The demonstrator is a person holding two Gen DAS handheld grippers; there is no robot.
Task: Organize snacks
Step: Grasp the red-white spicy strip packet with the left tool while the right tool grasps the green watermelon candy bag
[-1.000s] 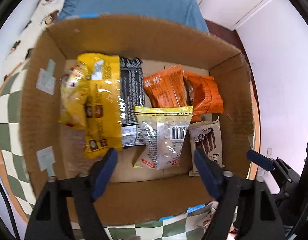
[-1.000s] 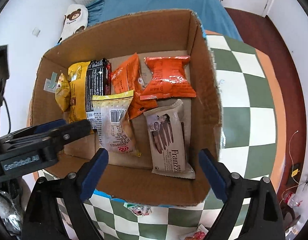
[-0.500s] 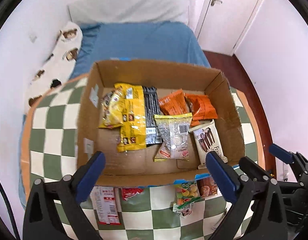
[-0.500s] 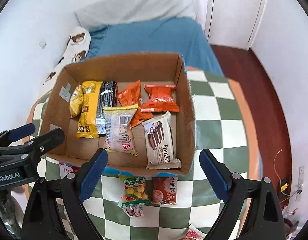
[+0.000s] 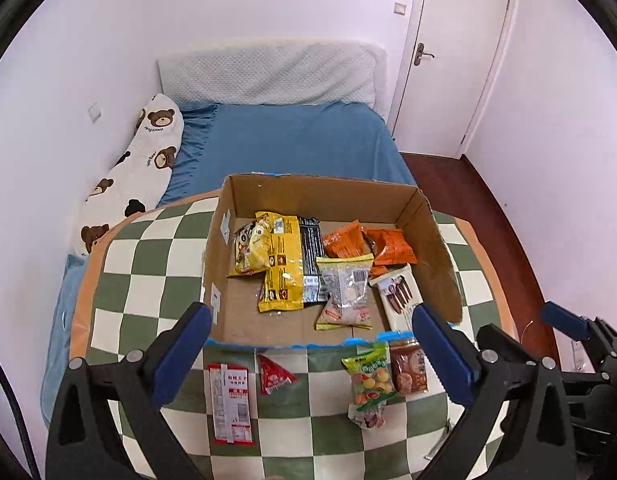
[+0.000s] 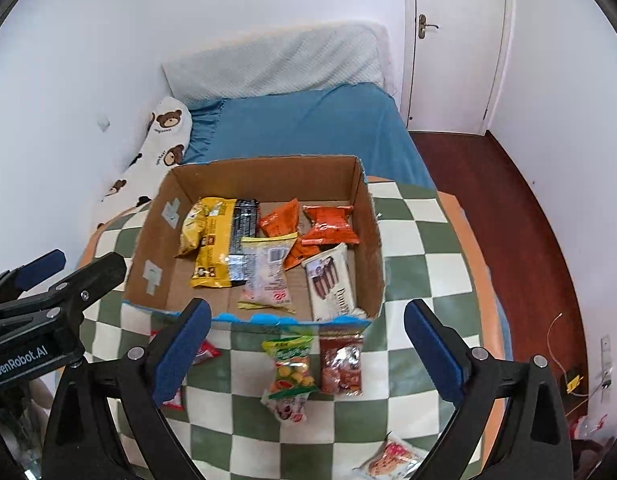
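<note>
At lower left of the left wrist view, my left gripper (image 5: 312,350) stands with its jaws fully apart and nothing between them; they opened wide within the last second. Behind its left finger, a long red-and-white packet (image 5: 229,404) lies flat on the green-and-white checkered table (image 5: 140,288). Just right of it lies a small red triangular packet (image 5: 273,374). Further right, a green candy bag (image 5: 370,380) and a brown snack packet (image 5: 408,368) lie side by side, both close against the front wall of the cardboard box (image 5: 244,196).

Inside the box, from left to right, a yellow bag (image 5: 280,268) overlaps a black packet (image 5: 311,260), then comes a clear packet with a barcode (image 5: 346,292), two orange packets (image 5: 372,244) toward the back wall, and a white chocolate-stick packet (image 5: 398,292) against the right side.

At the right edge of that view, my right gripper (image 5: 564,320) shows only in part. In the right wrist view its jaws (image 6: 308,346) stand wide with nothing between them, having just been opening further. They frame the green bag and brown packet on the table. A further packet (image 6: 390,458) lies at the lower edge, possibly a red-printed snack; the print is too distorted to read.
</note>
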